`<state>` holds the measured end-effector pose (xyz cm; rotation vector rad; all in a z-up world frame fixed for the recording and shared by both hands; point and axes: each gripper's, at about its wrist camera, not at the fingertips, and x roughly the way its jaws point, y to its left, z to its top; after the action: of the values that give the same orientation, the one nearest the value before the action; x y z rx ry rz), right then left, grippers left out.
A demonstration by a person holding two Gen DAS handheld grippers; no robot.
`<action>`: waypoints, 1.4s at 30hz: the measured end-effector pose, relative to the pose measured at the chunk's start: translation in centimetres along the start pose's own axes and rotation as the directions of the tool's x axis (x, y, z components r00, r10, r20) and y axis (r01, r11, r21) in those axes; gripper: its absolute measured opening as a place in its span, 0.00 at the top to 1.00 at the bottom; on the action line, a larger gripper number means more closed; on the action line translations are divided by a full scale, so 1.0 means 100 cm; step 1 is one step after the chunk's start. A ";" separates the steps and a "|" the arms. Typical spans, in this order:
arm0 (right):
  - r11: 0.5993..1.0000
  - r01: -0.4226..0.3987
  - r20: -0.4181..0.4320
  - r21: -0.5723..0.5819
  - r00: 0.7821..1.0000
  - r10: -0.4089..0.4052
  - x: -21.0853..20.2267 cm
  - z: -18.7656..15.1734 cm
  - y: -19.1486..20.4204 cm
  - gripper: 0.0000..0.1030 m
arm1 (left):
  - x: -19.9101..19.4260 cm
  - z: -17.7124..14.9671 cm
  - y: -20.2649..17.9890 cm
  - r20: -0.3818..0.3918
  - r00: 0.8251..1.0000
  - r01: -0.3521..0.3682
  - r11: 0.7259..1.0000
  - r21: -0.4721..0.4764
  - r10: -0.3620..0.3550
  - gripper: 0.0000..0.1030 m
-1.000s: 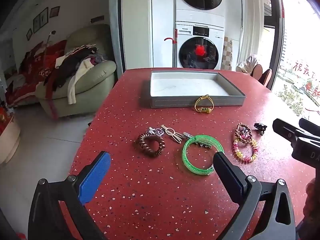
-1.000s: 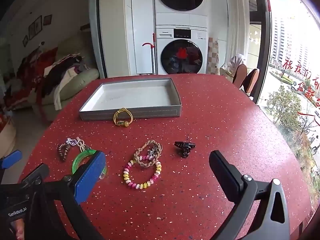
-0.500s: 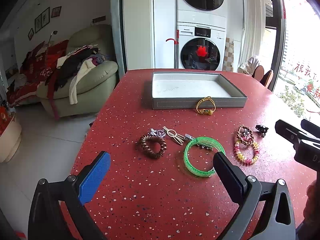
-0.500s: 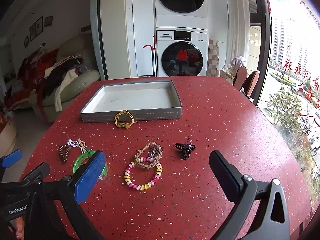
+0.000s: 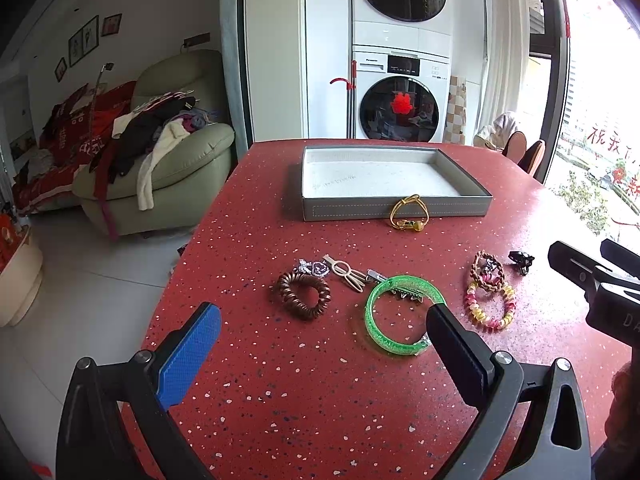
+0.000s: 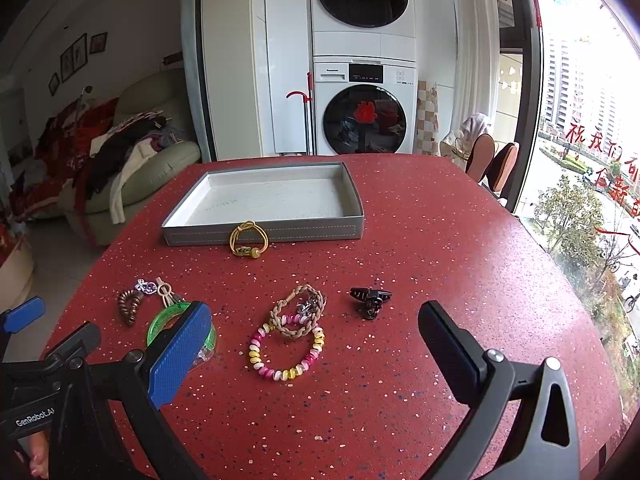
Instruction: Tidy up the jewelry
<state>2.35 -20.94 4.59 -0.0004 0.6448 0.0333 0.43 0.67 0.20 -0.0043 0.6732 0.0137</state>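
Nearest the cameras, the left claw and the right claw both stand wide open and empty above the red speckled bench.

Just beyond the left claw lies a green bangle, probably rigid and smooth, so likely slippery; a pinch across its band at the near edge seems the safest hold. To its left rests a brown coil hair tie, soft and springy, which should compress under any grip. Between them lie a beige clip and a small silver ornament, both thin and flat and likely hard to lift off the surface.

Ahead of the right claw lies a pink and yellow bead bracelet, overlapped at its far side by a braided cord bracelet; both look light and limp and would likely sag when lifted. Beside them sits a black hair claw clip, small and stiff.

Farther off, a gold cord bracelet leans against the front wall of the grey tray, which holds no jewelry yet.
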 end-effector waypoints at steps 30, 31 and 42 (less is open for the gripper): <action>1.000 -0.008 0.020 -0.006 1.000 0.008 0.002 -0.002 0.000 0.00 | 0.005 0.002 0.002 0.000 1.000 -0.022 1.000 -0.021 0.022 0.00; 1.000 -0.007 0.021 -0.006 1.000 0.007 0.002 -0.002 0.000 0.00 | 0.005 0.003 0.002 0.001 1.000 -0.022 1.000 -0.020 0.022 0.00; 1.000 -0.006 0.029 -0.002 1.000 0.007 0.000 -0.001 0.001 0.00 | 0.004 0.005 0.001 0.000 1.000 -0.016 1.000 -0.012 0.016 0.00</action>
<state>2.25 -20.86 4.52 -0.0001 0.6161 0.0403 1.00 0.82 0.33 -0.0107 0.6734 0.0328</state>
